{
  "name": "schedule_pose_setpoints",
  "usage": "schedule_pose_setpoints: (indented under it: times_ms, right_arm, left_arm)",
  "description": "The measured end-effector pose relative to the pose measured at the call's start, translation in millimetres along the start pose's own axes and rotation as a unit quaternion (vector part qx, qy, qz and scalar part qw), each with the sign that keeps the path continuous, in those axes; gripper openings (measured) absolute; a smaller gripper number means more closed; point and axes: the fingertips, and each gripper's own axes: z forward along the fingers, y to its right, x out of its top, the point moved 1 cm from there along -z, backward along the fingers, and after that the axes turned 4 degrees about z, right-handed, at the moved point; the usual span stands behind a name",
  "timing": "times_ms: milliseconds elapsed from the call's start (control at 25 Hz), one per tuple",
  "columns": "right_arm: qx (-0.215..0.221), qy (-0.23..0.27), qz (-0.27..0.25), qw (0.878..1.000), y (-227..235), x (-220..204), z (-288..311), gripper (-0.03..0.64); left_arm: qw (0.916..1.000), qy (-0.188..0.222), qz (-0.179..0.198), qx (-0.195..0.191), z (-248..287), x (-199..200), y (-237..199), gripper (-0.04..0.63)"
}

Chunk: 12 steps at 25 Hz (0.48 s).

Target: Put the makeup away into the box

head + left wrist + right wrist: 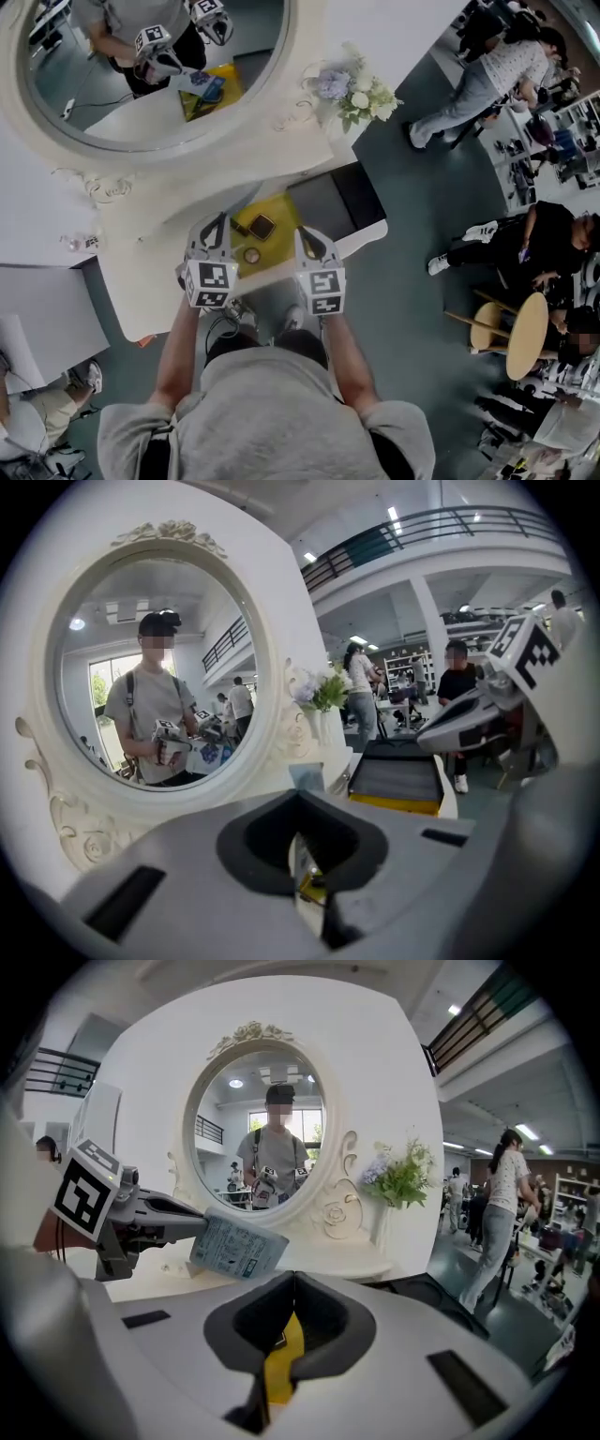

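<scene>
The packet [234, 1246] was a thin, flat, pale blue rectangle. One broad face was covered in small dark print with a darker mark near its lower edge. The left gripper [190, 1228] had its jaws closed on one short end. The rest of the packet stuck out past the tips, in the air above the white table [141, 281], left of the box [274, 212] and near the oval mirror [211, 1138]. Its long axis followed the line of the gripper, running away towards the far side where the mirror stood and dipping a little at the free end. The printed face was turned right, towards the right gripper [292, 1283]. In the left gripper view only a small blue-grey piece of the packet [306, 776] showed just beyond the shut tips [300, 808].

The right gripper's jaws were pressed together with nothing gripped. A strip of yellow showed through the slit between them. It hung just right of the left gripper, over the near edge of the box.

The box lay at the right end of the table. It was yellow inside, and its dark lid [339, 201] lay open to the right. A dark square compact [262, 226] lay in the box. White and lilac flowers [361, 92] stood at the far right of the table beside the mirror.
</scene>
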Motion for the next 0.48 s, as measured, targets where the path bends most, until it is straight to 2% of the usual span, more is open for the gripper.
schedule_pose_setpoints:
  times_ms: [280, 480]
  right_arm:
    - [-0.035, -0.013, 0.024, 0.999, 30, -24, -19, 0.015]
    - [-0.049, -0.026, 0.042, 0.998, 41, -45, -30, 0.015]
  left_arm:
    - [0.9987, -0.007, 0.022, -0.046, 21, 0, 41, 0.002]
    - [0.996, -0.023, 0.043, -0.075, 32, -13, 71, 0.002]
